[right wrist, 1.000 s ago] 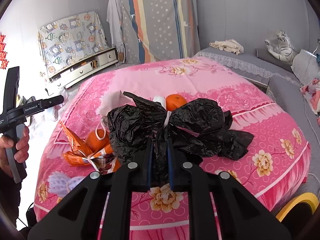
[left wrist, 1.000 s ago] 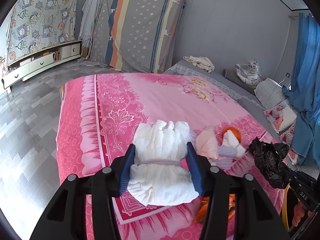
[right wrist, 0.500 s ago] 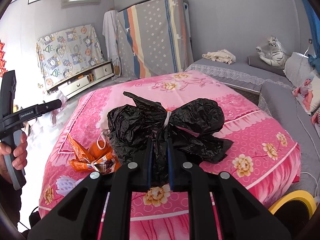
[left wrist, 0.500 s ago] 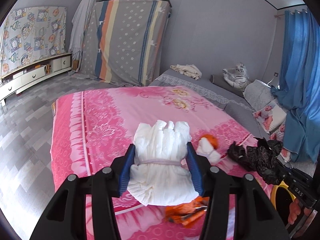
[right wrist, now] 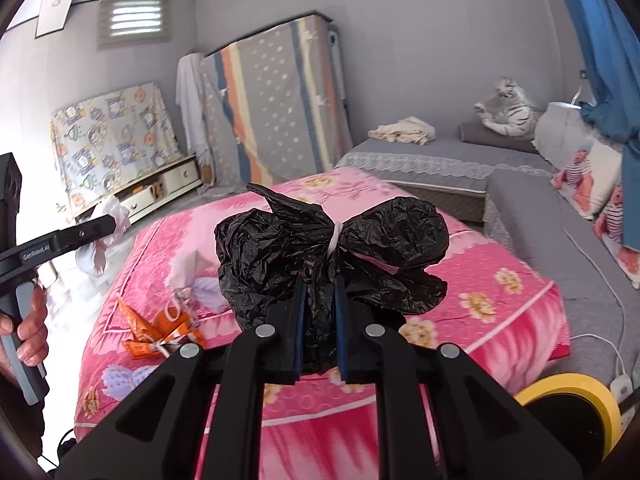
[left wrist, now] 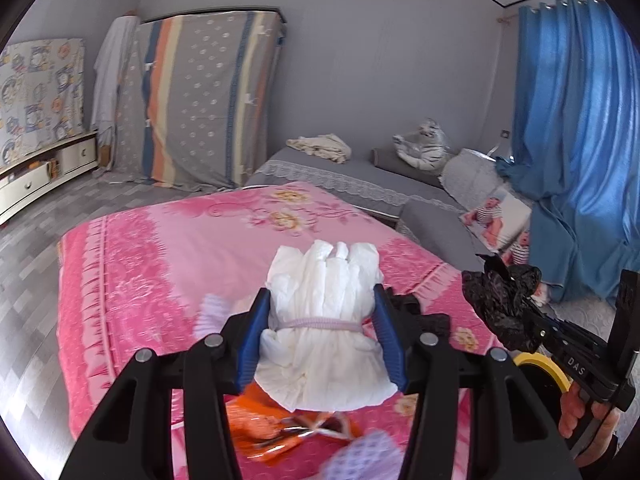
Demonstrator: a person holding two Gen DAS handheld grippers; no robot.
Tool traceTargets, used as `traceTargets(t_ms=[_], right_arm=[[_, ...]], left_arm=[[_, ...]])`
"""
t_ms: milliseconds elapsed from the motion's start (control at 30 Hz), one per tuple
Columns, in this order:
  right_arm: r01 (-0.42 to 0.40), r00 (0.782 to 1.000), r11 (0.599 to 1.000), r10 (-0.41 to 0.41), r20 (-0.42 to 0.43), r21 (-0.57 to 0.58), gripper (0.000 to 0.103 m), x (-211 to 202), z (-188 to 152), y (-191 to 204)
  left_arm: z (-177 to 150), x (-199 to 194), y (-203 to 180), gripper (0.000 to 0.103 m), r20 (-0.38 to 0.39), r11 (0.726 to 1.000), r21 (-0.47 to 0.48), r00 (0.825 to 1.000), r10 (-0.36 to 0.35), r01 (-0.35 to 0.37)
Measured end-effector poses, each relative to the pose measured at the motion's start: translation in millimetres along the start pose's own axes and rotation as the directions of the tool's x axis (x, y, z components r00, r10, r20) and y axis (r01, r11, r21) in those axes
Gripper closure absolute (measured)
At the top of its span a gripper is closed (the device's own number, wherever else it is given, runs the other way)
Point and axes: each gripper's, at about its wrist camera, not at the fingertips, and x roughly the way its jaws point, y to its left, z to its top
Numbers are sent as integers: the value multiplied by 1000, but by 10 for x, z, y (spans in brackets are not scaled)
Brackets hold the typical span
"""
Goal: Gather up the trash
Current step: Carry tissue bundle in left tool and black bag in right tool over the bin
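My left gripper (left wrist: 320, 312) is shut on a rolled white diaper (left wrist: 324, 320) bound by a pale band, held above the pink bed (left wrist: 160, 264). My right gripper (right wrist: 318, 284) is shut on a crumpled black plastic bag (right wrist: 320, 248), also raised above the bed; the bag shows at right in the left wrist view (left wrist: 502, 308). An orange wrapper (right wrist: 156, 336) and white tissue (right wrist: 188, 264) lie on the bedspread. The yellow-rimmed bin (right wrist: 572, 400) stands by the bed's near right corner, and shows in the left wrist view (left wrist: 540, 366).
A grey sofa bed (right wrist: 460, 156) with a plush tiger (right wrist: 504, 108) lies behind the pink bed. Blue curtains (left wrist: 576, 140) hang at right. A covered mattress (left wrist: 208, 100) leans on the far wall. A low cabinet (right wrist: 160, 188) stands at left.
Both grippers have lifted higher and pulled back from the bed with their loads. The orange fruit and tissue have dropped out of the left view; the yellow bin shows more.
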Motion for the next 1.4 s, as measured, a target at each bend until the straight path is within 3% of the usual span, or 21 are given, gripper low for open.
traceTargets(t_ms=[333, 600, 933, 1400], right_arm=[[91, 994, 993, -95, 57, 73, 91, -317, -9, -485], [177, 978, 975, -189, 84, 138, 91, -607, -88, -853], [290, 945, 927, -317, 81, 237, 91, -930, -245, -1357], [379, 908, 861, -416, 42, 339, 91, -1209, -590, -1753]], left_arm=[[82, 201, -648, 55, -16, 990, 83, 993, -114, 115], [84, 394, -1235, 55, -52, 963, 152, 975, -215, 221], [-62, 612, -1951, 55, -121, 907, 160, 920, -373, 389], [-462, 871, -2725, 55, -236, 834, 193, 849, -472, 517]])
